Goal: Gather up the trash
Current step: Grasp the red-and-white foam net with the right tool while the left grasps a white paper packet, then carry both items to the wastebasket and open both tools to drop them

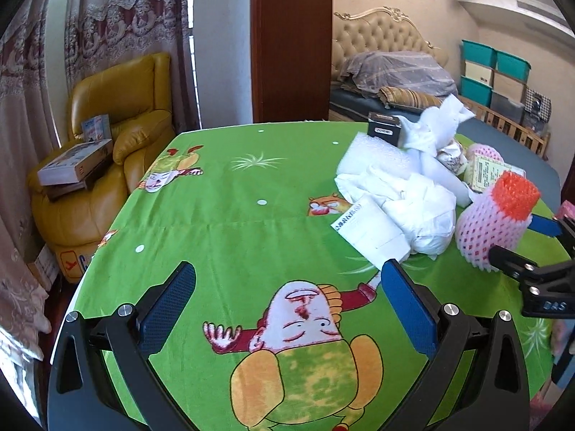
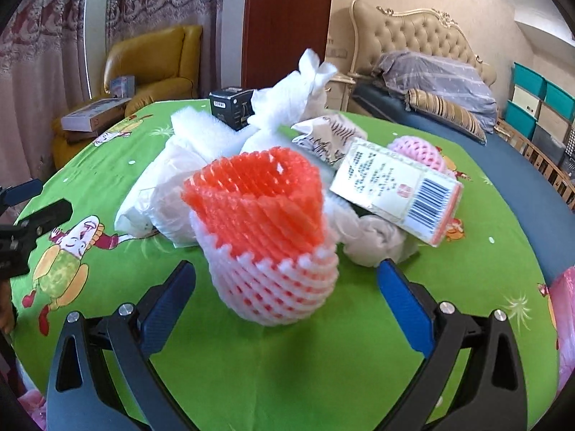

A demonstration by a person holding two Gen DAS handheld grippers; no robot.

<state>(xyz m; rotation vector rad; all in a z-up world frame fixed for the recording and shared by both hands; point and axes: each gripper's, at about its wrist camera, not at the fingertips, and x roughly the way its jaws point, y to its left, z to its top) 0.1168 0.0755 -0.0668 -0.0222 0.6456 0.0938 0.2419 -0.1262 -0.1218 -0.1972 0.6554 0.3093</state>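
Right view only: barcode packet (image 2: 397,194) leaning on the trash pile (image 2: 273,136); patterned wrapper behind it.
Left view only: bare green bench (image 1: 230,215) out to its left rim; yellow armchair (image 1: 107,136) beyond.
Left claw (image 1: 287,309): spread wide, low over the cloth, holding nothing.
Right claw (image 2: 285,296): spread wide, flanking the foam net sleeve (image 2: 267,244), pads apart from it.
Room: open cloth left of pile.

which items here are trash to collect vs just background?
Trash:
- orange-and-white foam fruit net
- pink foam fruit net
- crumpled white plastic bags
- white bubble wrap sheet
- flat barcoded packet

Background:
- yellow leather armchair
- teal storage bins
- tufted headboard
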